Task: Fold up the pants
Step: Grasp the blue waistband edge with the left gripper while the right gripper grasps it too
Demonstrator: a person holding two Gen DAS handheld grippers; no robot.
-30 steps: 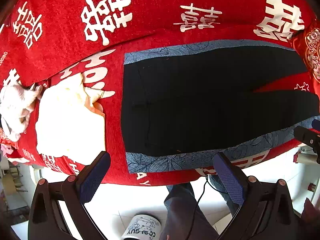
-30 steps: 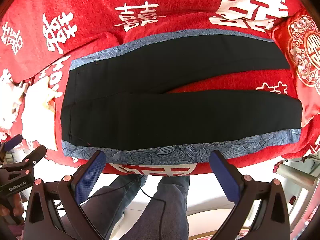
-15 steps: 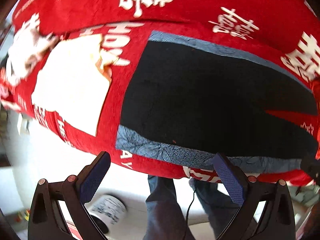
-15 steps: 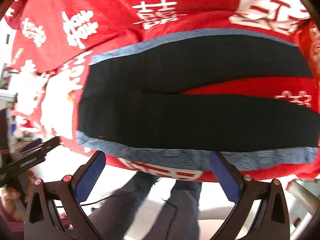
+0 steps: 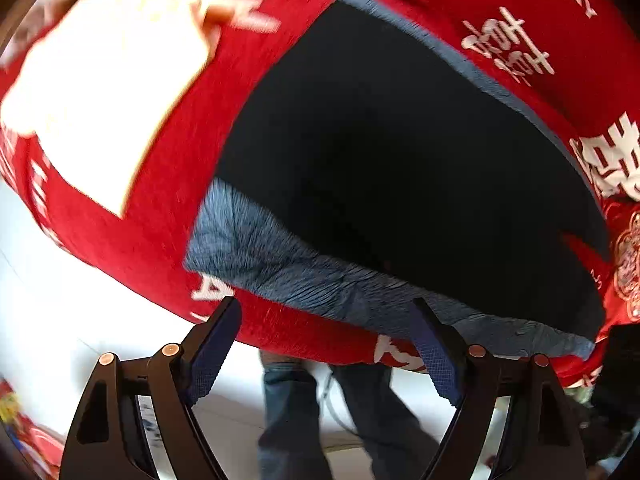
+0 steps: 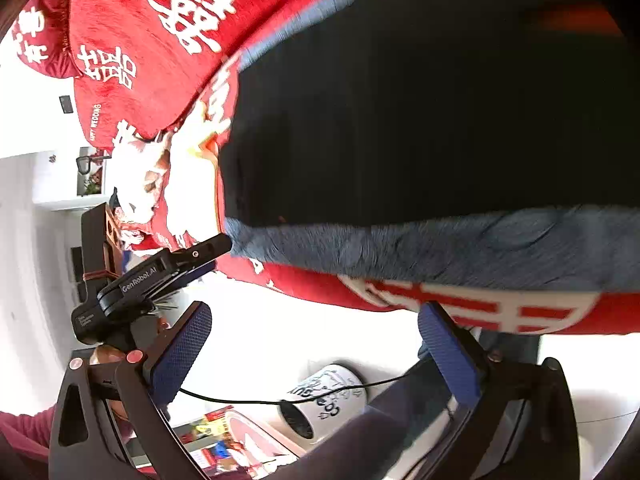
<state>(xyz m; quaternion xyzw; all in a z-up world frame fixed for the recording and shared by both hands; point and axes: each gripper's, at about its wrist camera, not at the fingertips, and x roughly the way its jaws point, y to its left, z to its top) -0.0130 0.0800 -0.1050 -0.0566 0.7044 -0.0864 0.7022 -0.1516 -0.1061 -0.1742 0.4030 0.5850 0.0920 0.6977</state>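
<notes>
Black pants [image 5: 400, 152] with a blue-grey patterned side stripe [image 5: 280, 256] lie flat on a red bedspread [image 5: 168, 184] printed with white characters. My left gripper [image 5: 324, 312] hangs just off the bed's near edge, by the waist corner of the stripe. Its jaws are closing, and no cloth is pinched between the pads. In the right wrist view the left gripper [image 6: 218, 256] has one fingertip at that stripe corner [image 6: 240, 240]. My right gripper [image 6: 316, 312] is open and empty, just below the bed's edge under the stripe [image 6: 480, 248].
A folded white cloth [image 5: 100, 92] lies on the bed left of the pants. A person's jeans-clad legs [image 5: 288, 400] stand by the bed. A white printed mug [image 6: 324, 400] and a thin black cable [image 6: 240, 400] are on the floor. A red pillow [image 6: 120, 40] sits at the back.
Both grippers have dropped close to the bed's near edge. The left one has rolled, moved to the pants' waist corner and narrowed its jaws. The right view now looks towards the waist end.
</notes>
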